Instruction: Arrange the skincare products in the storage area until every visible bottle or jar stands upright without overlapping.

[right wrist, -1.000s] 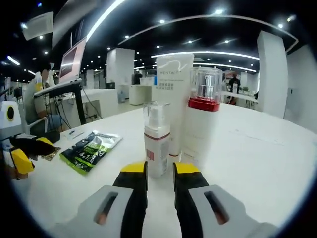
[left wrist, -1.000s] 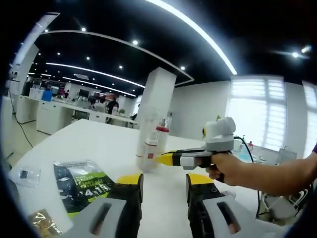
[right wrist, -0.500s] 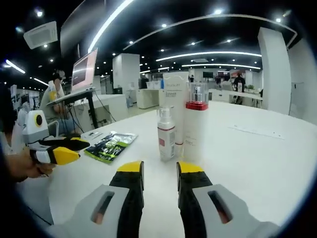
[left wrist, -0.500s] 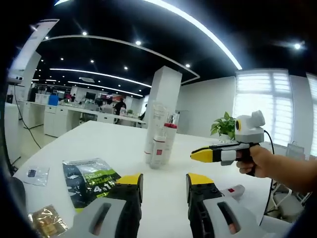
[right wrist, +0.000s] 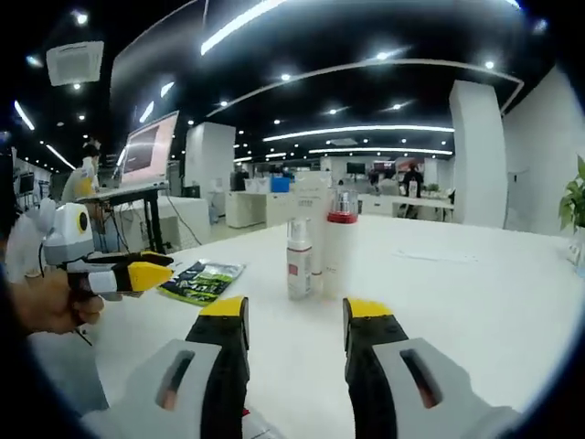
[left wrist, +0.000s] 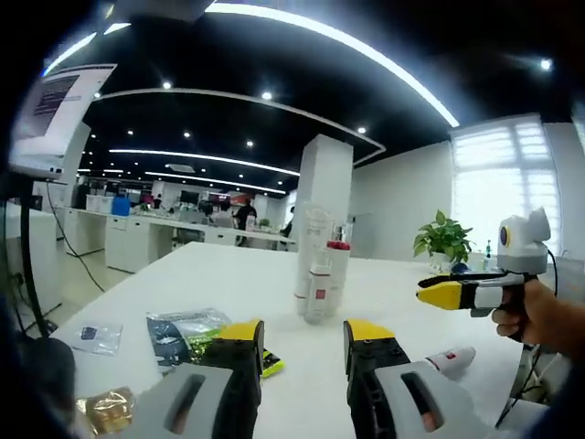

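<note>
Both grippers backed off, left gripper [left wrist: 302, 340] and right gripper [right wrist: 292, 320] spread and empty, leaving the red-capped white bottle cluster [right wrist: 315, 245] upright mid-desk [right wrist: 475, 302], so arrangement looks done.

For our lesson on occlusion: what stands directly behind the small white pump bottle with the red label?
In the right gripper view, a tall white tube stands behind the small white pump bottle, beside the red-collared bottle. The tube's lower front is covered, so its base cannot be seen.
</note>
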Demonstrator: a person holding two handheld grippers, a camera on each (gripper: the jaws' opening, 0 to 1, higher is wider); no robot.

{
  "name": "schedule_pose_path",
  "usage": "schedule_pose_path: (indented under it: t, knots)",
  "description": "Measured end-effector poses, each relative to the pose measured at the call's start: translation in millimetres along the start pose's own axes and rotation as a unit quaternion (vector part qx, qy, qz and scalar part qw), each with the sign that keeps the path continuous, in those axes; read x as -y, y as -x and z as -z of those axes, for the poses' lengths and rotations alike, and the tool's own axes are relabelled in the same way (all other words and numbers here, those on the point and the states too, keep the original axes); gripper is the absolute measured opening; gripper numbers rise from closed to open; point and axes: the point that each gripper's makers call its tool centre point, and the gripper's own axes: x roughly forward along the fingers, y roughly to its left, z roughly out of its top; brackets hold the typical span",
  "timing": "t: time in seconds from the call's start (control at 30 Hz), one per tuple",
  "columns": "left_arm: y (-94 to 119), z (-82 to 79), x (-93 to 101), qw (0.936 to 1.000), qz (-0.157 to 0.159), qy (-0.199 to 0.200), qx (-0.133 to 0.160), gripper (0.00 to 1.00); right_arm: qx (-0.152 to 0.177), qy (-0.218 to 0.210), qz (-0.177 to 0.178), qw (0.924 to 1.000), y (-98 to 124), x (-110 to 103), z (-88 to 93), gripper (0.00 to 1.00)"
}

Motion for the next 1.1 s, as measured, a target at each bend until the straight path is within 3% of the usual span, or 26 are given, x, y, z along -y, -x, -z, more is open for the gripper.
schedule_pose_path:
  t: [0.03, 0.17, 0.27, 0.4, 0.5, 0.53, 0.67, 0.8, 1.1]
  knots:
    - [1.3, -1.1, -3.5, 0.9999, -0.012, -0.001, 0.004, 0.35, 0.011, -0.004, 0.032, 0.9994, 2.6, 8.2, -2.3, 0.42]
    - [6.8, -7.1, -10.2, 0.9990, -0.039, -0.005, 0.022, 0.35, 0.024, -0.046, 0.088, 0.9948, 14.4, 15.1, 0.5, 0.48]
    - [10.7, -7.4, -13.3, 0.9979, -0.057, -0.007, 0.030, 0.35, 0.019, -0.042, 0.073, 0.9963, 18.4, 5.1, 1.6, 0.51]
    - [12.8, -3.9, -12.7, 0.9972, -0.068, -0.010, 0.030, 0.35, 0.001, -0.056, 0.031, 0.9979, 24.5, -5.6, 10.8, 0.46]
    - [12.4, -0.6, -11.0, 0.9969, -0.072, -0.010, 0.029, 0.35, -0.025, -0.059, 0.003, 0.9980, 27.6, -11.3, 26.6, 0.44]
    - [11.6, 0.6, -9.7, 0.9972, -0.069, -0.008, 0.027, 0.35, -0.052, -0.056, -0.012, 0.9970, 28.0, -15.0, 37.3, 0.44]
    - [11.6, 4.0, -3.6, 0.9977, -0.063, -0.011, 0.023, 0.35, -0.086, -0.030, -0.025, 0.9955, 31.3, -14.2, 52.6, 0.48]
    - [13.2, 6.2, -4.3, 0.9978, -0.062, -0.006, 0.021, 0.35, -0.089, -0.039, -0.030, 0.9948, 37.0, -13.7, 53.8, 0.45]
    - [14.6, 7.1, -2.8, 0.9980, -0.061, -0.005, 0.020, 0.35, -0.109, -0.041, -0.064, 0.9911, 40.9, -39.3, 58.7, 0.42]
